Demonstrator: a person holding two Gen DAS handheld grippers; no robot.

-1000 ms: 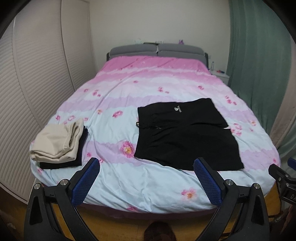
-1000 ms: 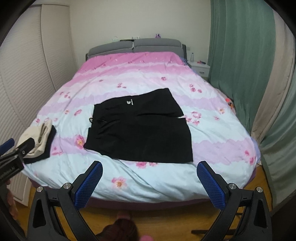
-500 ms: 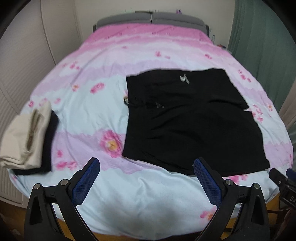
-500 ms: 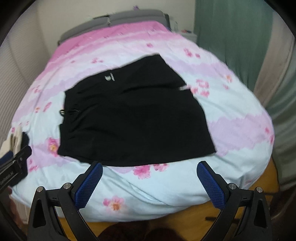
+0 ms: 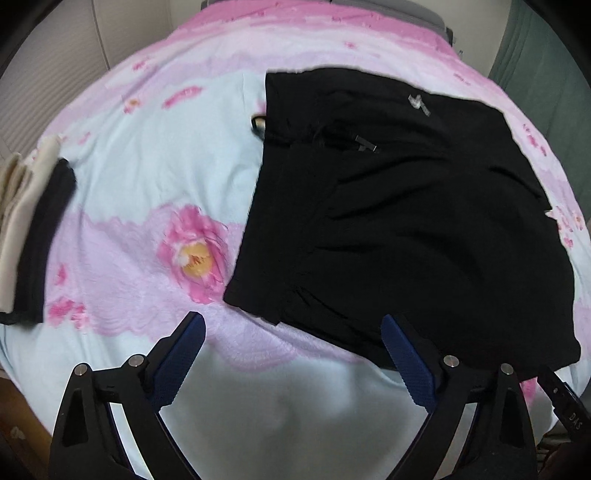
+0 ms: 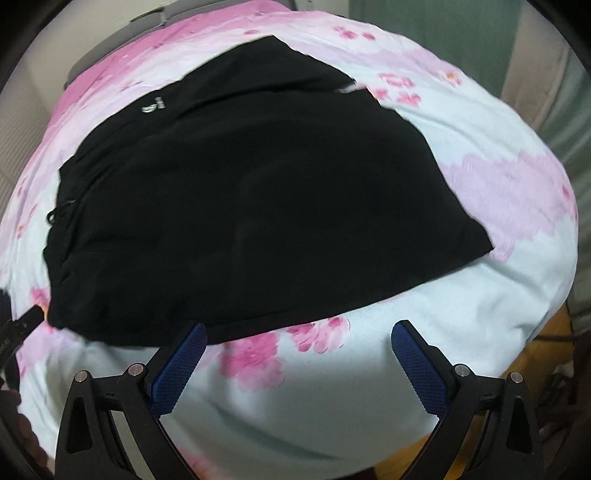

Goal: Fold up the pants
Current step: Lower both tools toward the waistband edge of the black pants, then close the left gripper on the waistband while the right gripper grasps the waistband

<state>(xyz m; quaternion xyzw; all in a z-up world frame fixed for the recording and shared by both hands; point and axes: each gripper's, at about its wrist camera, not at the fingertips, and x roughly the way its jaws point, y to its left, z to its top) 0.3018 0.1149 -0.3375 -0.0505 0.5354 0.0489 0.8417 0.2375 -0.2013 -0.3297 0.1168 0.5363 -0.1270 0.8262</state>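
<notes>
Black pants [image 5: 424, 221] lie spread flat on the bed, waistband to the left, with a small white logo [image 5: 419, 104] near the far edge; they also fill the right wrist view [image 6: 251, 199]. My left gripper [image 5: 293, 356] is open and empty, hovering just above the pants' near-left corner. My right gripper [image 6: 297, 363] is open and empty, just short of the pants' near edge, towards its right end.
The bed has a pink, lilac and pale blue floral cover [image 5: 155, 184]. A folded stack of beige and black clothes [image 5: 26, 236] sits at the bed's left edge. A green curtain [image 6: 436, 33] hangs to the right. Wooden floor [image 6: 546, 332] shows past the bed's corner.
Both grippers have moved forward and down towards the bed. The pants now loom much larger, with their near edge right at the fingertips. Both stay open.
</notes>
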